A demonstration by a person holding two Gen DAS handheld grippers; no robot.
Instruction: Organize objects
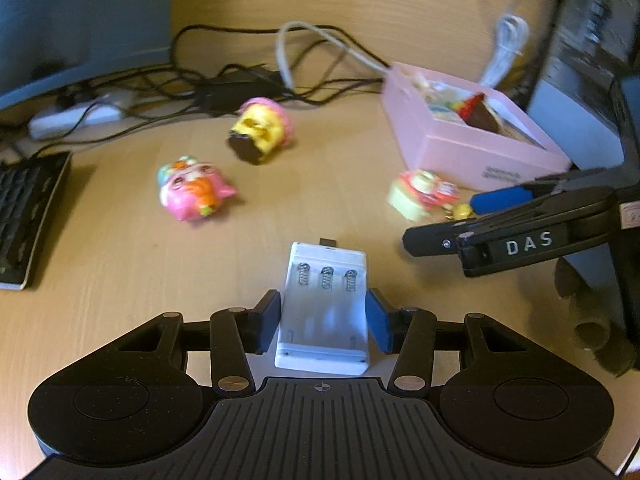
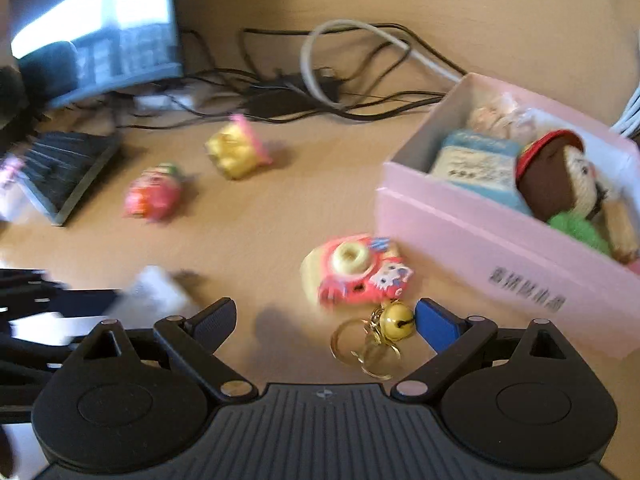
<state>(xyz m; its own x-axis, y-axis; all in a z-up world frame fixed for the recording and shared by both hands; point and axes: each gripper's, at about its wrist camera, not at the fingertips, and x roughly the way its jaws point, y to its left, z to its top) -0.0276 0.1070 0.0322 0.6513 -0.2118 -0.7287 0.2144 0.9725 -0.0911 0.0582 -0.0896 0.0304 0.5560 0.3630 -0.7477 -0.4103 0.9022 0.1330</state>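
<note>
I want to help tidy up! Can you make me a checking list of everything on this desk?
Surface: wooden desk, bare in patches.
Job's things: white battery holder, pink owl toy, yellow cupcake toy, red camera toy with bell keyring; pink box already holds a doll and small packets.
Clutter: nothing seen beyond the toys.
Grippers: left claw straddles the battery holder, contact unclear; right claw open above the keyring.
Cables: black and white tangle behind the toys.
Surroundings: keyboard, monitor.
</note>
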